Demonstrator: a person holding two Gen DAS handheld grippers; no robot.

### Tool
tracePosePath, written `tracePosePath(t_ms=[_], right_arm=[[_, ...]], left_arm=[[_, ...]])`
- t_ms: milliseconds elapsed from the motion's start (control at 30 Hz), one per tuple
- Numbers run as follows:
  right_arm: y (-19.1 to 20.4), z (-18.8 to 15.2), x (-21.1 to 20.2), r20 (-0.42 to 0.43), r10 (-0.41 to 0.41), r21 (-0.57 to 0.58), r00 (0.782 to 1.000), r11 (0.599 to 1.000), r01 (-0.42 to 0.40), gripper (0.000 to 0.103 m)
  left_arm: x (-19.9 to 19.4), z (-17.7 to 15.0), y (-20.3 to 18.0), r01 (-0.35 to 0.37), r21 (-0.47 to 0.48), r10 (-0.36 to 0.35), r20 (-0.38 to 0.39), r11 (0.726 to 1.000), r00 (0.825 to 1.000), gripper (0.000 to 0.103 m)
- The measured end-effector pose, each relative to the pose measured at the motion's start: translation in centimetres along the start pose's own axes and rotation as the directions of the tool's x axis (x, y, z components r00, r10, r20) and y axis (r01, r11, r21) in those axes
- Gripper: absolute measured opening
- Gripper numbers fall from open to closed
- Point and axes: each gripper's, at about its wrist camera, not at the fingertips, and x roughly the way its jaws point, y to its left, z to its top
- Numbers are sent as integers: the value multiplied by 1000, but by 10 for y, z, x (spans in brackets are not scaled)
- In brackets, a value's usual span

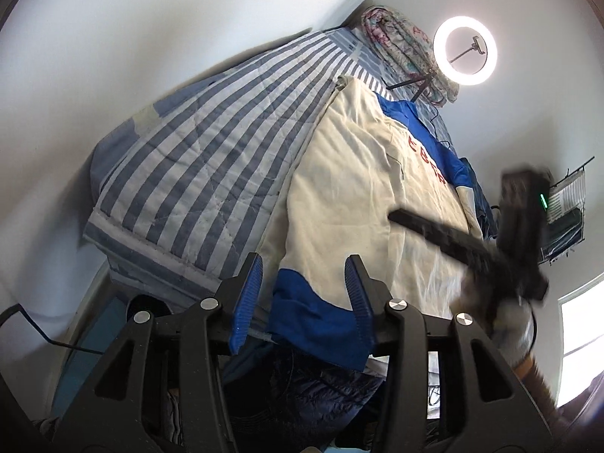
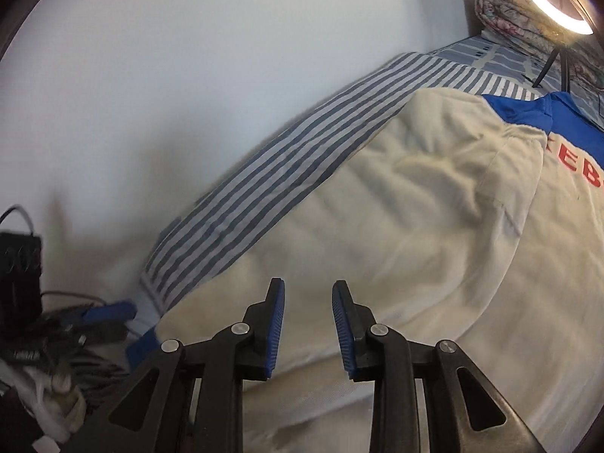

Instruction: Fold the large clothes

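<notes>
A large cream jersey (image 1: 351,196) with blue shoulders, blue cuffs and red letters lies spread on the striped bed. It also fills the right wrist view (image 2: 434,226). My left gripper (image 1: 304,268) is open and empty, just short of the jersey's near blue cuff (image 1: 313,321). My right gripper (image 2: 307,294) is open and empty, hovering over the cream fabric near the bed's front edge. The right gripper shows blurred at the right of the left wrist view (image 1: 502,234).
The blue-and-white striped quilt (image 1: 196,158) covers the bed against a white wall. A ring light (image 1: 465,50) on a tripod stands at the far end beside a rolled floral blanket (image 1: 400,45). A black box and cables (image 2: 22,264) lie at the left.
</notes>
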Motion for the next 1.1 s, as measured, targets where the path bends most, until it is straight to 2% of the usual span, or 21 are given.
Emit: tracePosePath(t_ms=[67, 133, 200, 267, 300, 400, 500, 633, 700, 767, 867, 933, 1100], right_arm=[[18, -19, 3, -25, 14, -47, 1000, 999, -15, 28], [34, -36, 20, -59, -40, -105, 997, 994, 33, 28], [35, -47, 41, -101, -67, -93, 993, 994, 58, 28], [33, -53, 48, -78, -91, -84, 993, 993, 84, 28], [32, -53, 44, -70, -85, -58, 994, 995, 81, 28], [28, -55, 21, -22, 8, 36, 1000, 999, -7, 29], [35, -59, 4, 4, 54, 32, 999, 998, -54, 31], [45, -66, 21, -43, 29, -20, 999, 999, -30, 31], [46, -71, 34, -51, -3, -35, 999, 999, 1, 31], [45, -72, 34, -31, 6, -23, 999, 1000, -6, 31], [37, -68, 21, -18, 66, 35, 998, 997, -65, 32], [32, -65, 12, -1, 86, 45, 996, 995, -86, 32], [11, -56, -7, 50, 63, 97, 997, 993, -67, 32]], left_arm=[[1, 4, 4, 0, -11, 0, -9, 1000, 1000, 45], [3, 8, 9, 0, -27, 0, -20, 1000, 1000, 45], [9, 10, 13, 0, -44, -2, -39, 999, 999, 45], [17, 9, 19, 5, -81, -10, -65, 997, 998, 45], [19, 8, 21, 11, -89, -17, -74, 996, 997, 45], [25, 4, 24, 30, -110, -41, -91, 993, 995, 46], [29, 4, 30, 40, -148, -52, -78, 988, 996, 53], [36, 4, 38, 71, -209, -91, -88, 975, 992, 53], [41, 5, 37, 56, -195, -76, -99, 979, 992, 54], [47, 4, 34, 34, -174, -55, -119, 984, 991, 54], [42, 2, 34, 58, -192, -79, -105, 980, 991, 54], [38, 5, 34, 69, -199, -86, -79, 978, 993, 62], [47, 12, 30, 88, -214, -111, -97, 973, 989, 65]])
